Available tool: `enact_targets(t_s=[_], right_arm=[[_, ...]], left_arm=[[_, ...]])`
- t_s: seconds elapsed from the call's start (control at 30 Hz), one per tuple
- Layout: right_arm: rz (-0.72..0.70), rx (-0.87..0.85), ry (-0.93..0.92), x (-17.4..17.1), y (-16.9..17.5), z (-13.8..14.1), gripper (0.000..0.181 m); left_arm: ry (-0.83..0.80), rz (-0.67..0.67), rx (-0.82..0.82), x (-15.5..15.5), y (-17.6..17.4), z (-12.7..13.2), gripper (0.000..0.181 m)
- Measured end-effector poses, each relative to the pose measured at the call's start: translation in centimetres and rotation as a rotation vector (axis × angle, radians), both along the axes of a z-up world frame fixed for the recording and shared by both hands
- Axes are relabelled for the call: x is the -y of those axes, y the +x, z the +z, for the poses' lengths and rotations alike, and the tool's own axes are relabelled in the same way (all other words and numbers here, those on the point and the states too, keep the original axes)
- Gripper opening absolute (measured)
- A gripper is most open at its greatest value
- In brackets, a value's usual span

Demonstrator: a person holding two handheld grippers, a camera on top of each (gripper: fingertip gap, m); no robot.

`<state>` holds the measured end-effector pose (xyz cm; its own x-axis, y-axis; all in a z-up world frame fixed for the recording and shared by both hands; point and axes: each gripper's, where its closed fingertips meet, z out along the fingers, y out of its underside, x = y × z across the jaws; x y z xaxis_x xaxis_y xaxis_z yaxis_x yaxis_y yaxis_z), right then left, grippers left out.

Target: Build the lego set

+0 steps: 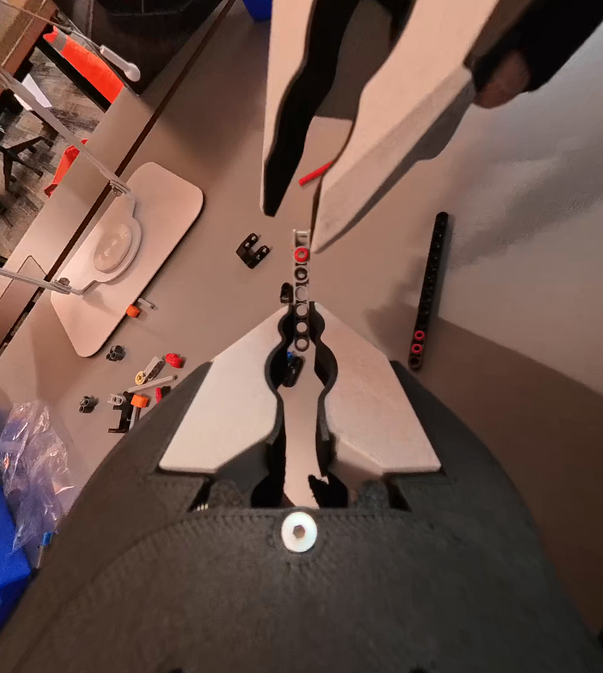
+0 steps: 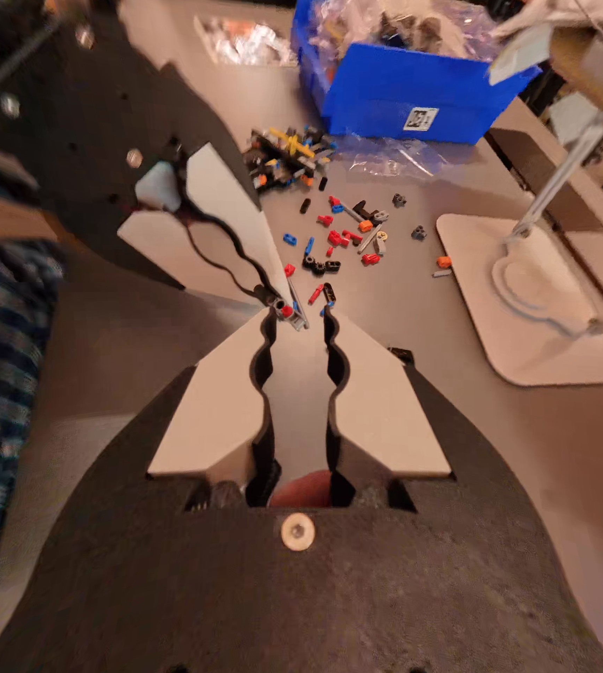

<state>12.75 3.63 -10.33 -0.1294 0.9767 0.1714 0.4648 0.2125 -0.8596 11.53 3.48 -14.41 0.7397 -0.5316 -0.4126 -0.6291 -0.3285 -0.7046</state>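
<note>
My left gripper [image 1: 301, 307] is shut on a grey holed beam [image 1: 300, 280] that points forward above the table. The beam carries a red bush [image 1: 301, 254] near its far end. My right gripper [image 1: 294, 231] comes in from above, jaws open, with its tips on either side of the beam's far end. In the right wrist view my right gripper [image 2: 298, 313] is open and empty. The beam end [image 2: 287, 313] sits just inside its left fingertip, held by the left gripper [image 2: 269, 295]. A red axle [image 1: 316, 173] lies on the table beyond.
A long black beam [image 1: 429, 291] with red pins lies to the right, and a black connector [image 1: 252, 250] to the left. Loose small parts [image 2: 336, 236] and a part-built pile [image 2: 289, 156] lie ahead. There is also a blue bin [image 2: 401, 91], plastic bags [image 1: 30, 455] and a white stand base [image 2: 529, 309].
</note>
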Motion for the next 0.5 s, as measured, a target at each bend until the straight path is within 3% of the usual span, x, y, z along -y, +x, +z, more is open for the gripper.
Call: enact_targets(t_s=[0.03,0.17,0.3,0.5], right_arm=[[0.038,0.040,0.078,0.2,0.0,-0.4,0.023],[0.170,0.184,0.420,0.2,0.2,-2.0,0.022],[0.238,0.251,0.647,-0.2,0.0,-2.8,0.007],[0.256,0.222,0.388,0.3,0.5,-3.0,0.006]], left_arm=[[-0.003,-0.003,-0.005,0.0,0.0,-0.1,0.005],[-0.013,-0.013,-0.027,0.2,0.1,-0.2,0.005],[-0.043,-0.032,-0.048,0.5,0.3,-0.7,0.005],[-0.045,-0.025,0.019,0.6,0.0,-0.5,0.015]])
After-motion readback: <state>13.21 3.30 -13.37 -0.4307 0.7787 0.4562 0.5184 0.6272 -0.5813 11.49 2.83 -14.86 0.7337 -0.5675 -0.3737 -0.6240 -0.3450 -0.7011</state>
